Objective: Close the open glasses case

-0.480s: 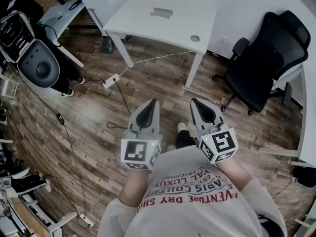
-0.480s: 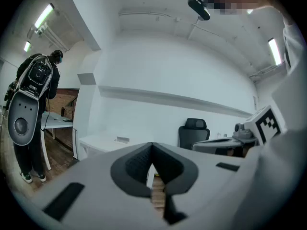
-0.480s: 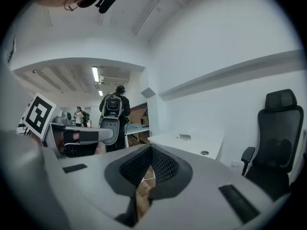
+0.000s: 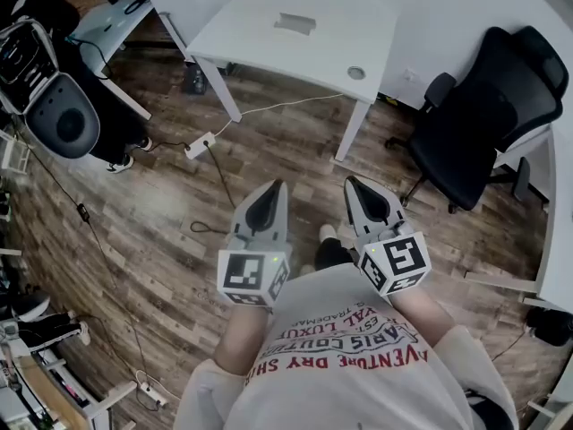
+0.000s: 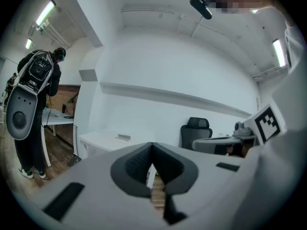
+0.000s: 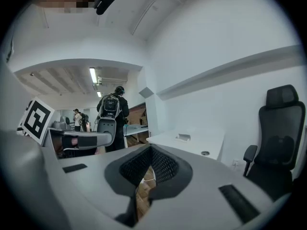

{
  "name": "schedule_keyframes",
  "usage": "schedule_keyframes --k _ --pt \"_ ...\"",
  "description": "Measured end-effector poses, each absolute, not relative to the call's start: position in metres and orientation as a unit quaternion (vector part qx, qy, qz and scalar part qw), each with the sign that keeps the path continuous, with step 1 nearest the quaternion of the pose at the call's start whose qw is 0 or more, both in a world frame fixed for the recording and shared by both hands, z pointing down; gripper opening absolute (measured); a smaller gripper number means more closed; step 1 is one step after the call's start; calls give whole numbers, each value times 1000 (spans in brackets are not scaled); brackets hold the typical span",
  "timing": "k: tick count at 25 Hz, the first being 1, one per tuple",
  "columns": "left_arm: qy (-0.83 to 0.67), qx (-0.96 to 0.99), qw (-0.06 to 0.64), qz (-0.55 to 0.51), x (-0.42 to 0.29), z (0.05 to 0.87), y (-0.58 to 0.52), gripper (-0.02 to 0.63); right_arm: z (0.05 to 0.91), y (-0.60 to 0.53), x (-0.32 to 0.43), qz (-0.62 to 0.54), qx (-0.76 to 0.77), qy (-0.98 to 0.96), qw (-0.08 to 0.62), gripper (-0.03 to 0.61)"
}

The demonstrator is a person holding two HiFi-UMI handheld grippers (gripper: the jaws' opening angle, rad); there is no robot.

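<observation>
A small grey glasses case [image 4: 294,23] lies on the white table [image 4: 260,47] far ahead of me; from here I cannot tell whether its lid is up. It also shows as a small shape in the left gripper view [image 5: 123,137] and in the right gripper view [image 6: 183,137]. My left gripper [image 4: 276,187] and my right gripper [image 4: 351,184] are held side by side at chest height over the wooden floor, well short of the table. Both are shut with nothing between the pads [image 5: 139,164] [image 6: 163,166].
A black office chair [image 4: 483,115] stands right of the table. A person with a grey backpack [image 4: 58,115] stands at the left by another desk. A power strip [image 4: 199,146] and cables lie on the floor between me and the table.
The view has shifted slightly and the person with the backpack sits a little further left. Both grippers hold the same pose.
</observation>
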State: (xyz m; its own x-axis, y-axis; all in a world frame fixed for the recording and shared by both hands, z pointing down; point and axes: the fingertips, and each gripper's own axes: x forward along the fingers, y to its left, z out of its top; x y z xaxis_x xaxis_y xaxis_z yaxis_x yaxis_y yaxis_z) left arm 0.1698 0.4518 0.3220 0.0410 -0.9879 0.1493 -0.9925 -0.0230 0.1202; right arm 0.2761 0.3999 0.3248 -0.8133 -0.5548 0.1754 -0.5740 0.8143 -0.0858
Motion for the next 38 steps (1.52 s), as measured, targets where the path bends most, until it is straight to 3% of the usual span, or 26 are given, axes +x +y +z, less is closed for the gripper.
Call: schedule_keyframes --k 7,17,26,38 --pt "-698 708 111 16 158 330 416 -2 330 360 266 90 293 -949 68 12" --pt "-727 681 78 22 141 303 330 -2 317 268 255 99 253 -961 56 12" --pt "-731 668 133 -33 135 316 273 -2 335 205 254 109 239 -961 84 12" --pt "-726 679 108 -4 78 328 198 -2 356 133 214 114 266 -954 83 12"
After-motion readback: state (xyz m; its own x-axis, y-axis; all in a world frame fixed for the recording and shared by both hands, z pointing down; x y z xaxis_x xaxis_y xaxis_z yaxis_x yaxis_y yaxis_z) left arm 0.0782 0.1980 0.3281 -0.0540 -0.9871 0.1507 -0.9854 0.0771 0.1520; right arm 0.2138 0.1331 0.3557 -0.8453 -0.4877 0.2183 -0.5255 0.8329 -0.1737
